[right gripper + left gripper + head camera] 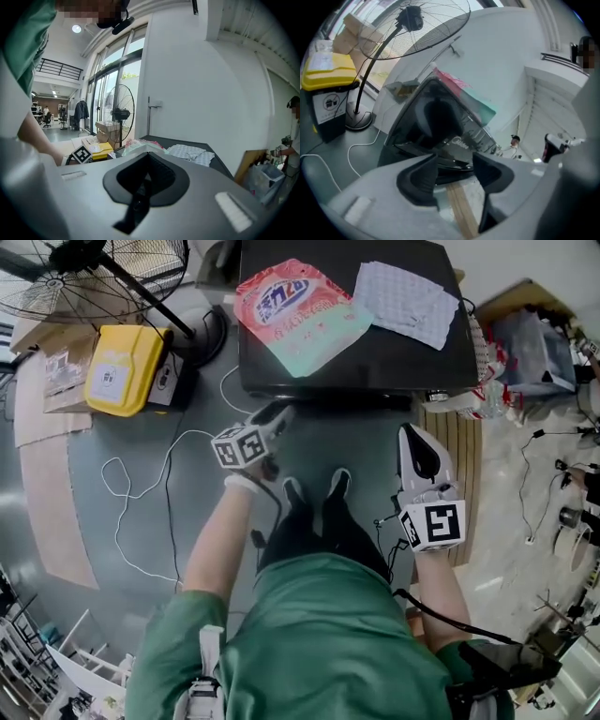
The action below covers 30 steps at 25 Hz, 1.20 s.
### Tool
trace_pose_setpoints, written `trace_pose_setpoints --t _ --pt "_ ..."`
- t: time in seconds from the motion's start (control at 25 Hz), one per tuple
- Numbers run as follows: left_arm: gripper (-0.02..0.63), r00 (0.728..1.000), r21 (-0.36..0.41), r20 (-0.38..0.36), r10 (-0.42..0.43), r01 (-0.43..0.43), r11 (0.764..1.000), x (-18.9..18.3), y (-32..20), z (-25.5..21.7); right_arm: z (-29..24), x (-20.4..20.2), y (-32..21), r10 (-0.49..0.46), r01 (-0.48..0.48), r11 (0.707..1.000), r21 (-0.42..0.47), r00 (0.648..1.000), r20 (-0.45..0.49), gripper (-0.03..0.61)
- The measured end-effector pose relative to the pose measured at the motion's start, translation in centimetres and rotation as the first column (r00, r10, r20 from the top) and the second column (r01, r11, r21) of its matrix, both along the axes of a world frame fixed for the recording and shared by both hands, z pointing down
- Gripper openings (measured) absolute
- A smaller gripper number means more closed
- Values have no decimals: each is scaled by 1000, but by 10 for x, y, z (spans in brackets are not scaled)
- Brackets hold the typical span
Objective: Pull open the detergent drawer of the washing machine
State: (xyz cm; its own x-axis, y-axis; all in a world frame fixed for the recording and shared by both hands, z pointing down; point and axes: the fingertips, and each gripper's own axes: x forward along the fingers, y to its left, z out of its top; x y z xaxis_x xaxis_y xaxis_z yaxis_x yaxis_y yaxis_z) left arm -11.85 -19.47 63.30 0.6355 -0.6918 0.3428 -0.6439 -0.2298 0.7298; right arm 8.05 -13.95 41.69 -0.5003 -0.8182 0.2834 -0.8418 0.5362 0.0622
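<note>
Black washing machine (403,367) sits dead ahead, its front drawer untouched, so it's the reach-in: empty left gripper (454,171), jaws apart, must catch the drawer front while the right gripper (146,177) idles closed.

The washing machine's dark top (398,357) carries a pink detergent bag (300,310) and a folded cloth (408,301).

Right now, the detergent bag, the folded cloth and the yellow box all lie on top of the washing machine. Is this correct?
Not entirely. The yellow box is not on the washing machine; it stands beside it, to its left, near the fan. The detergent bag and the folded cloth do lie on top of it. The head view shows this.
</note>
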Motion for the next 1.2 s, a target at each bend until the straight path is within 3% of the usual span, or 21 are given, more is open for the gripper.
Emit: trace_pose_setpoints --t 0.44,0.56,0.88,1.0,1.2 --pt "289 986 -4 -156 -60 60 998 6 -19 17 8 21 6 -38 39 999 -26 999 30 -3" --pt "334 964 12 -246 -98 104 995 5 -26 12 11 25 9 -50 51 998 -39 998 28 -3" --pt "365 912 28 -397 -97 118 993 10 -33 14 23 25 24 -79 81 993 -86 997 28 -3" --pt "362 886 14 -451 -111 132 991 11 -33 19 28 18 31 -120 122 987 -104 993 24 -3" --pt "320 837 76 -541 -75 137 988 15 -34 12 38 8 46 -176 176 977 -125 984 10 -3"
